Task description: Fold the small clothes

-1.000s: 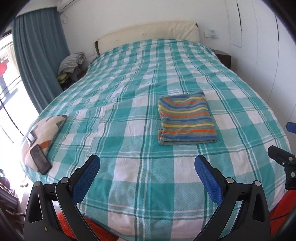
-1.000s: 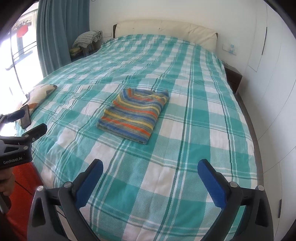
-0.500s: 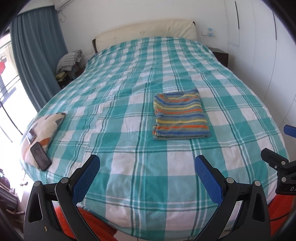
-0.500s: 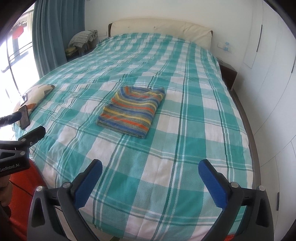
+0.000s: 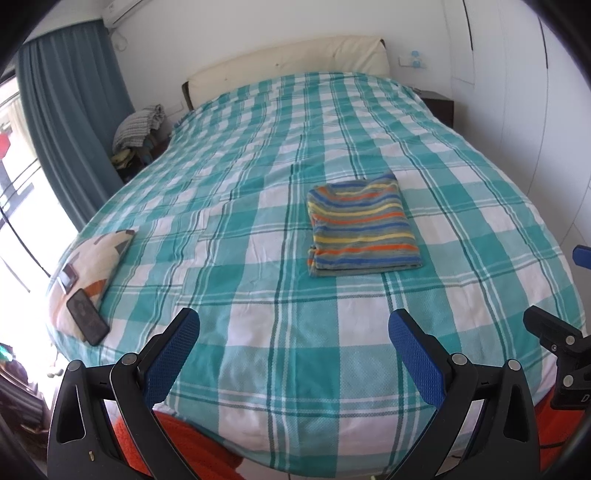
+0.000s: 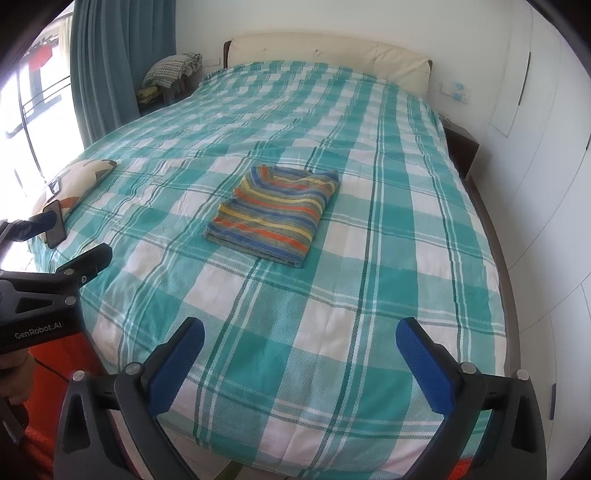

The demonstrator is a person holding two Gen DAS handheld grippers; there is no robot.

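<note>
Now lying folded flat in the middle of the checked bedspread [image 5: 258, 280]: striped shirt [image 5: 360, 226]. Soft, light, floppy, easy to mess up. Best grabbed by the thick folded edge. Left gripper [image 5: 293, 349] spread wide, holding nothing. Right gripper [image 6: 300, 357] spread wide too, well back.

Open checked bed [image 5: 258, 229] lies on all sides of the folded striped garment [image 5: 360, 225]. A cushion [image 5: 92, 258] carrying a phone [image 5: 88, 320] occupies the near-left edge, well apart from it.

Teal-checked bed [image 5: 258, 229], white walls [image 5: 258, 33], blue curtain [image 5: 74, 110] (bright window)
</note>
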